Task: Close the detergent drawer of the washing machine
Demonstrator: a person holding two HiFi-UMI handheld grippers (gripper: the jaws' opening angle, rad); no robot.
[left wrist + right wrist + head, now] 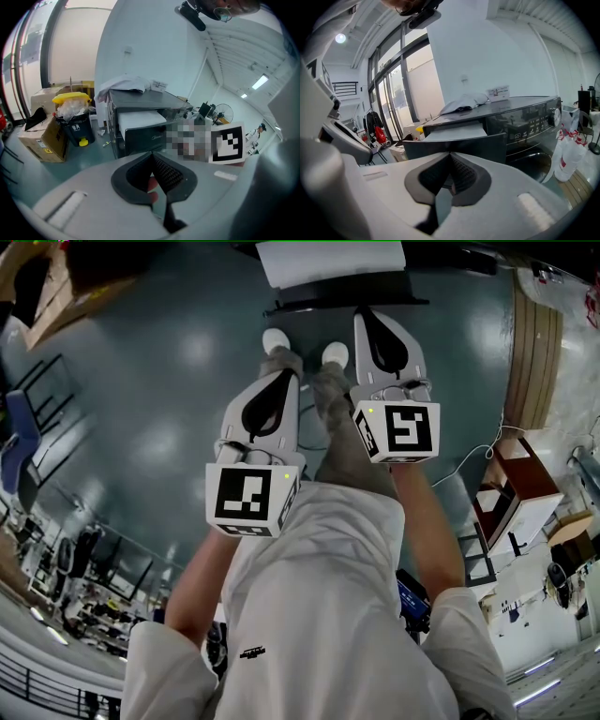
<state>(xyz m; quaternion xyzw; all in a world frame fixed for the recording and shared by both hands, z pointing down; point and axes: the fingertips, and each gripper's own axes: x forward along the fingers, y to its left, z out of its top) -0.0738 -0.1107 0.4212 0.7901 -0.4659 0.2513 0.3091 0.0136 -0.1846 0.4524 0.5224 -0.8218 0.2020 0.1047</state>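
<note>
**Drawer out, both claws clenched**

I see the detergent drawer (454,139) pulled out of the washing machine (529,119), right in front of my right gripper (450,164). Its jaws are pressed together on nothing; I cannot tell whether they touch the drawer front. My left gripper (152,159), likewise clenched and empty, sits farther back.

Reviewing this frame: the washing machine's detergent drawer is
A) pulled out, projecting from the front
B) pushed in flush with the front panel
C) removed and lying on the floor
A: in the right gripper view the detergent drawer juts forward from the washing machine, with its pale inside exposed.
</note>
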